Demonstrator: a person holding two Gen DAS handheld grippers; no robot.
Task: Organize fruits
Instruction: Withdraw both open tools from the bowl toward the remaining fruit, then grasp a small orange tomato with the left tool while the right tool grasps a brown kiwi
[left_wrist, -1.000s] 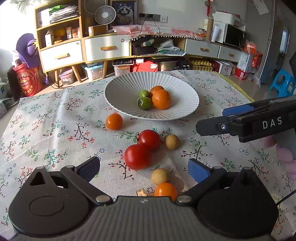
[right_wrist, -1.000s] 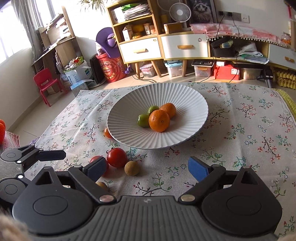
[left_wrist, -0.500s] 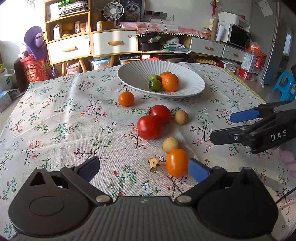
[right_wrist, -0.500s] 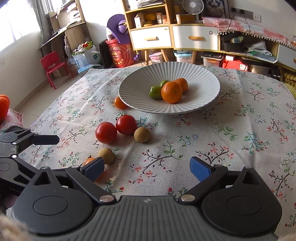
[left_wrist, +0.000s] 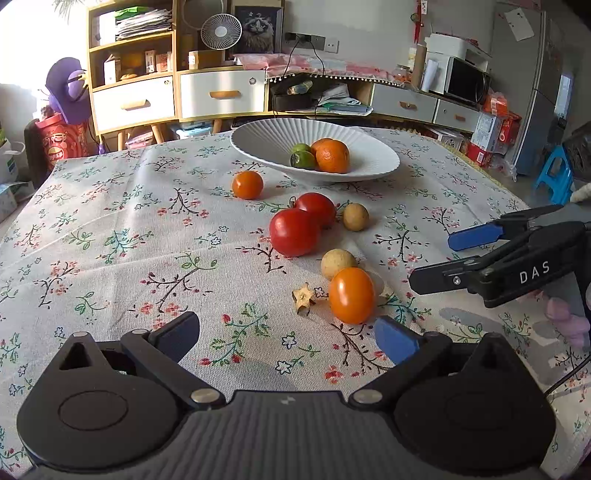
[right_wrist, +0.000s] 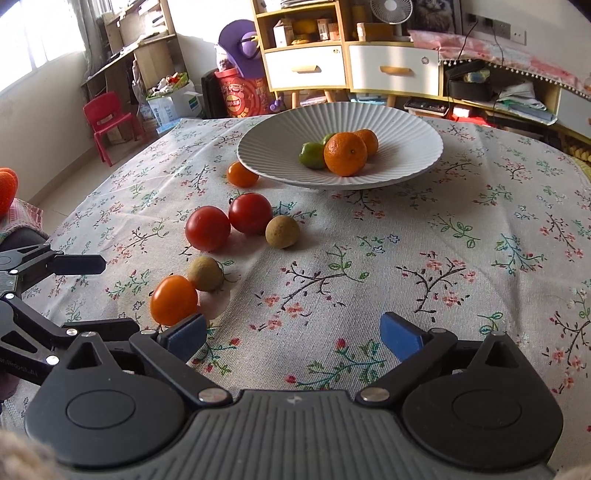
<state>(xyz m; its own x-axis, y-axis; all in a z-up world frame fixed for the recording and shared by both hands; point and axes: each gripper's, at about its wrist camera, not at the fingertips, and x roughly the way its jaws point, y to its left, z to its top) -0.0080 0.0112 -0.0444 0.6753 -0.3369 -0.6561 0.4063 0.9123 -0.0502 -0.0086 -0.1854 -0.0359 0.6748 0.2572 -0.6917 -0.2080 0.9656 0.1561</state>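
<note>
Approaching the loose fruit: left gripper (left_wrist: 288, 334) and right gripper (right_wrist: 291, 330) both gape wide, empty; the orange tomato (left_wrist: 351, 294) lies nearest, touching a brown longan (left_wrist: 338, 263); a dried calyx (left_wrist: 303, 294) sits beside; next, straddle the tomato cleanly; red tomatoes (left_wrist: 294, 232) beyond; ribbed plate (left_wrist: 266, 138) farthest.

Black gripper (left_wrist: 288, 334), blue pads (left_wrist: 397, 339), white "DAS" lettering

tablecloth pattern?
The tablecloth is off-white, with small floral sprigs and dark branches; right wrist view shows it best.
</note>
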